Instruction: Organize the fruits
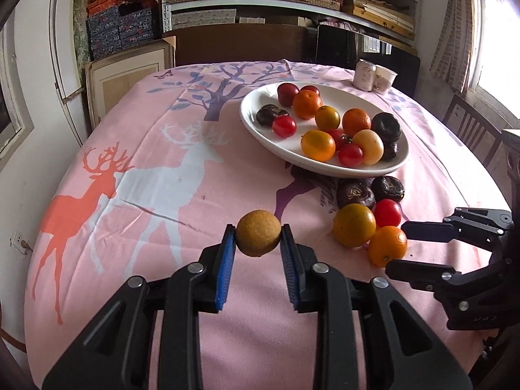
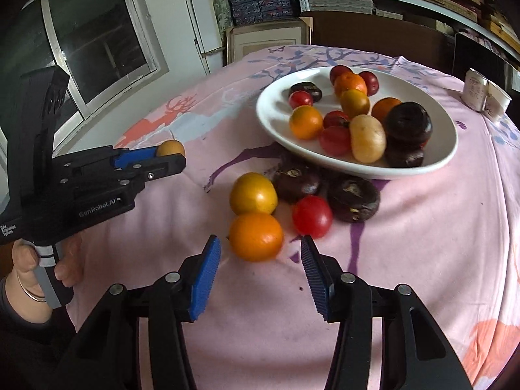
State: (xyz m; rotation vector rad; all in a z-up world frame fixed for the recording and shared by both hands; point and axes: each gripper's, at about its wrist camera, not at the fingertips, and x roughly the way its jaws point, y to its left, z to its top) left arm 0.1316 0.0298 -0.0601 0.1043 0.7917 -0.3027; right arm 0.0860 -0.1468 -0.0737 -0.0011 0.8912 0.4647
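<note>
My left gripper (image 1: 258, 232) is shut on a small tan round fruit (image 1: 258, 233) and holds it above the pink tablecloth; it also shows in the right wrist view (image 2: 170, 149). My right gripper (image 2: 260, 253) is open, its pads on either side of an orange (image 2: 256, 236) on the cloth. Beside that orange lie a yellow-orange fruit (image 2: 253, 193), a red tomato (image 2: 312, 216) and two dark purple fruits (image 2: 352, 199). A white oval plate (image 2: 276, 110) behind them holds several oranges, tomatoes and dark fruits.
The round table carries a pink deer-print cloth (image 1: 146, 178). Two white cups (image 1: 373, 76) stand at the far right. A wooden chair (image 1: 471, 126) is at the right edge. Shelves of boxes fill the back wall.
</note>
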